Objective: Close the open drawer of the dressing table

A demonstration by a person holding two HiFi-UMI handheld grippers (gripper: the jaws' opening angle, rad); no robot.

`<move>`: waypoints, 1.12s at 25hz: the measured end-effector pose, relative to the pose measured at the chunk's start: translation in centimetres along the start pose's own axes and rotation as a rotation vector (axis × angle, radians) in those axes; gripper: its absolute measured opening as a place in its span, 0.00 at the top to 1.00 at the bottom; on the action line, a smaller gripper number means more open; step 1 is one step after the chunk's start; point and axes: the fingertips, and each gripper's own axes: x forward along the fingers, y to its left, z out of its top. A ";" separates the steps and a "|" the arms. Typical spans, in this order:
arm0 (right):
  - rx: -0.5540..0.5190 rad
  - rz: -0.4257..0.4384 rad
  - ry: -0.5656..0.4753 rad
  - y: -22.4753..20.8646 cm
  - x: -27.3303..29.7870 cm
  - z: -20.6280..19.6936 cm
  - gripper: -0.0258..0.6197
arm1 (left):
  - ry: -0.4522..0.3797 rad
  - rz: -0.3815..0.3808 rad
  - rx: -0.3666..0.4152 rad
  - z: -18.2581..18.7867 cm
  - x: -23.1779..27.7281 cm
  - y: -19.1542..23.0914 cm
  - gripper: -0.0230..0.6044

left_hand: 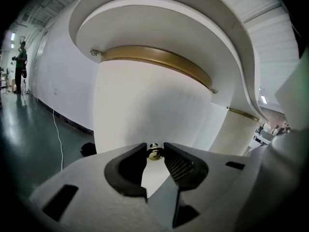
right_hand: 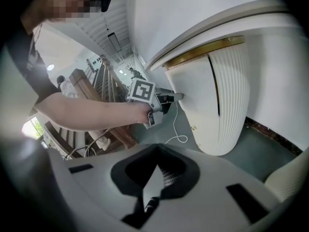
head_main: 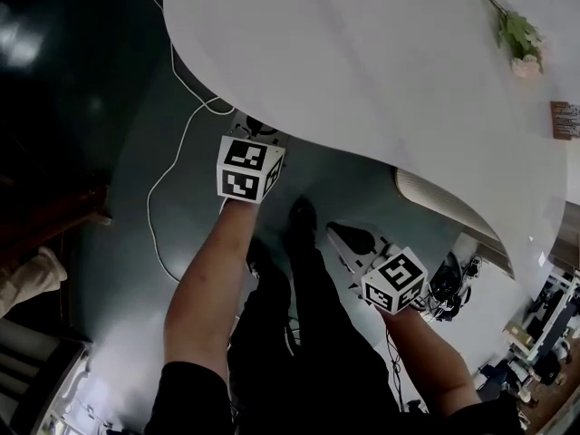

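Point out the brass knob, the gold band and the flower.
brass knob [left_hand: 154, 152]: left gripper view, its round head.
gold band [left_hand: 159, 58]: left gripper view, middle of the curved strip.
flower [head_main: 518, 34]: head view, its green leaves.

On my feed, a thin white cable [head_main: 151, 193] snakes across the glossy dark floor [head_main: 118, 243]. A pale artificial flower sprig [head_main: 518, 39] lies at upper right, with a small brown card [head_main: 564, 120] near it. Far off, a person [left_hand: 20, 64] stands beside a white wall [left_hand: 63, 81].
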 end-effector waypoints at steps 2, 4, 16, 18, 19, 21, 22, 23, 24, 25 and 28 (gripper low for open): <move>-0.011 0.000 0.003 0.5 0.1 0.1 0.95 | -0.008 -0.011 -0.007 -0.1 0.0 0.1 0.77; -0.017 -0.002 -0.002 1.0 0.2 0.4 0.95 | -0.022 -0.011 -0.011 -0.1 -0.1 0.3 0.77; -0.005 -0.004 0.019 6.2 -0.7 -0.9 0.95 | -0.037 0.033 0.001 -0.2 -10.6 -0.8 0.73; -0.019 -0.006 0.010 7.8 -1.4 0.4 0.95 | -0.040 0.048 -0.005 0.4 -14.0 -1.3 0.75; -0.030 -0.009 0.003 8.7 -1.8 1.3 0.95 | -0.043 0.053 -0.017 0.8 -15.6 -1.5 0.75; -0.061 -0.012 -0.018 10.4 -2.6 3.7 0.95 | -0.056 0.064 -0.057 2.3 -18.9 -2.0 0.76; -0.081 -0.011 -0.032 11.3 -3.1 5.1 0.95 | -0.065 0.074 -0.070 3.4 -20.6 -2.3 0.76; -0.101 -0.009 -0.049 12.2 -3.7 6.6 0.95 | -0.075 0.085 -0.074 4.6 -22.3 -2.7 0.77; -0.118 -0.007 -0.070 13.1 -4.2 8.0 0.95 | -0.088 0.094 -0.070 5.9 -23.9 -3.3 0.79; -0.131 -0.004 -0.094 14.1 -4.8 9.3 0.95 | -0.104 0.100 -0.063 7.2 -25.4 -3.9 0.80; -0.161 0.017 -0.170 17.5 -6.4 12.4 0.95 | -0.161 0.109 -0.035 11.5 -30.5 -5.4 0.87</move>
